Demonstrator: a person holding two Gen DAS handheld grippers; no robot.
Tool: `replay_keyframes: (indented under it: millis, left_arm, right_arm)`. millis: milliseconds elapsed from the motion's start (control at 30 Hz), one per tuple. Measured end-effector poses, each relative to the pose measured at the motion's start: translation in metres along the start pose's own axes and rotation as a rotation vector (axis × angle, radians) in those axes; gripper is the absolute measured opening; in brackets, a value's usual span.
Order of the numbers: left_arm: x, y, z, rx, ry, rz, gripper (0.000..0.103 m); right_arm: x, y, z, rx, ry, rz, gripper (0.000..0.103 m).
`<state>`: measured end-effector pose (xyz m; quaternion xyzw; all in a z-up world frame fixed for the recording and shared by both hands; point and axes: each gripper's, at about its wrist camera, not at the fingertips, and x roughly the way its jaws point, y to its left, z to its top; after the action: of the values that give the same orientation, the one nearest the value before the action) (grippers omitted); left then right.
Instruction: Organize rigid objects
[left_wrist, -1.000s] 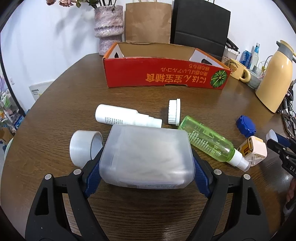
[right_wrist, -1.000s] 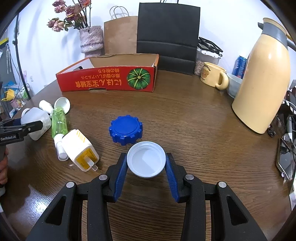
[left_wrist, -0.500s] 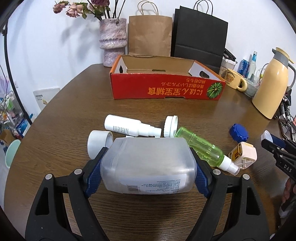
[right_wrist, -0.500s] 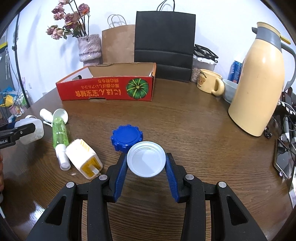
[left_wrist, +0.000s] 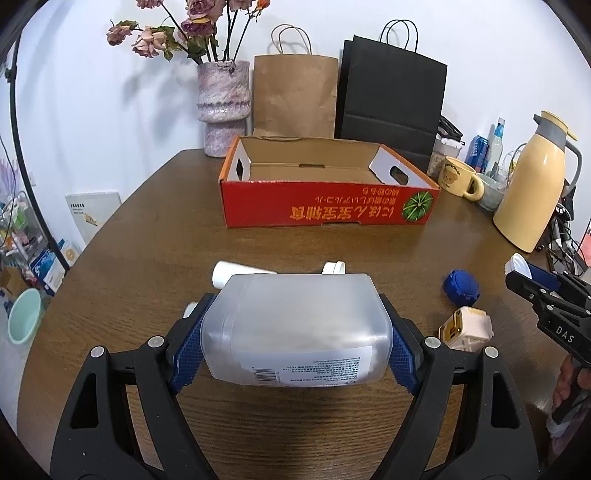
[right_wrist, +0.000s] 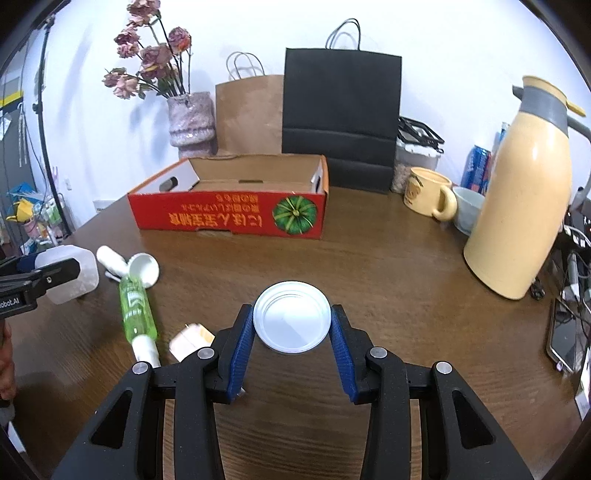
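Note:
My left gripper (left_wrist: 295, 350) is shut on a translucent plastic container (left_wrist: 297, 325), held above the wooden table (left_wrist: 147, 236); it also shows at the left of the right wrist view (right_wrist: 74, 273). My right gripper (right_wrist: 291, 350) is shut on a white round lid (right_wrist: 291, 320), lifted above the table. The open red cardboard box (left_wrist: 325, 210) stands ahead of both grippers, its inside bare. On the table lie a green spray bottle (right_wrist: 136, 310), a white bottle (right_wrist: 110, 260), a white cap (right_wrist: 144, 269), a blue cap (left_wrist: 461, 288) and a cream plug adapter (left_wrist: 467, 328).
A cream thermos (right_wrist: 517, 206), a yellow mug (right_wrist: 426, 194), a bowl (right_wrist: 469, 208) and cans stand at the right. A vase of dried flowers (left_wrist: 221, 107), a brown bag (left_wrist: 295, 96) and a black bag (left_wrist: 391, 99) stand behind the box. A phone (right_wrist: 563, 338) lies at the far right.
Both grippers have risen with their loads and the view has tilted toward the box. The container hides most of the white bottle and tape; the lid hides the blue cap.

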<state>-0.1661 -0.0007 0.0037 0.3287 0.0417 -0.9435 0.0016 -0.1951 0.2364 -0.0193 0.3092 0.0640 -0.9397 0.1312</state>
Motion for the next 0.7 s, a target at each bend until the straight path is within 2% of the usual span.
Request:
replay_keyframes:
  millis: [700]
  left_arm:
    - [0.002, -0.013, 0.043, 0.012, -0.067, -0.028, 0.079]
  right_arm:
    - [0.01, 0.027, 0.045, -0.018, -0.065, 0.026, 0.045]
